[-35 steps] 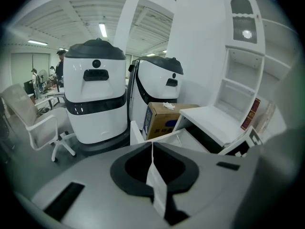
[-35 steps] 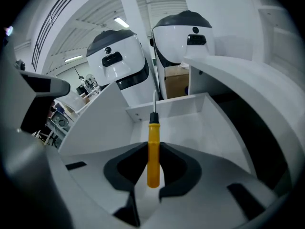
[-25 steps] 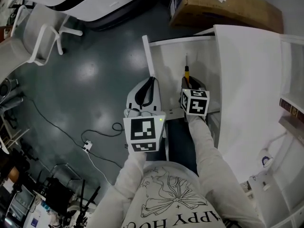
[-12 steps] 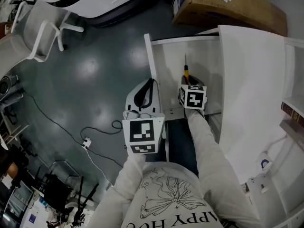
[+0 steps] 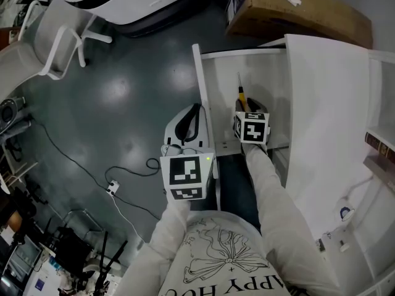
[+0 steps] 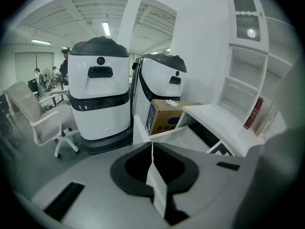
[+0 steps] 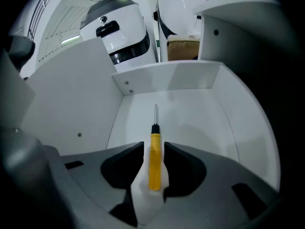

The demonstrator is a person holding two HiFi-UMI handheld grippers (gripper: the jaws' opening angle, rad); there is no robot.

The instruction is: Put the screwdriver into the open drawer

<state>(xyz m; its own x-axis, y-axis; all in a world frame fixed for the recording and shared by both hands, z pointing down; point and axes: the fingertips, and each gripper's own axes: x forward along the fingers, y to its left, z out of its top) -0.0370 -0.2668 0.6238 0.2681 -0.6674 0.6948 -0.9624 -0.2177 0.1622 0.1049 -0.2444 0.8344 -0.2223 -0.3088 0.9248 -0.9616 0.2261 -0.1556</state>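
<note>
One screwdriver [image 7: 155, 168] is counted, and one open drawer [image 5: 271, 85]. Two grippers are seen: the left gripper [image 6: 152, 148] and the right gripper [image 7: 153, 146], whose jaws are opening with the screwdriver between them. Two large white machines [image 6: 99, 99] are counted beyond the drawer, together with one cardboard box [image 5: 296, 11] and one white chair [image 6: 28, 106].

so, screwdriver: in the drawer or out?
In. The screwdriver lies flat on the drawer floor; jaws of the right tongs are opening around it.
</note>
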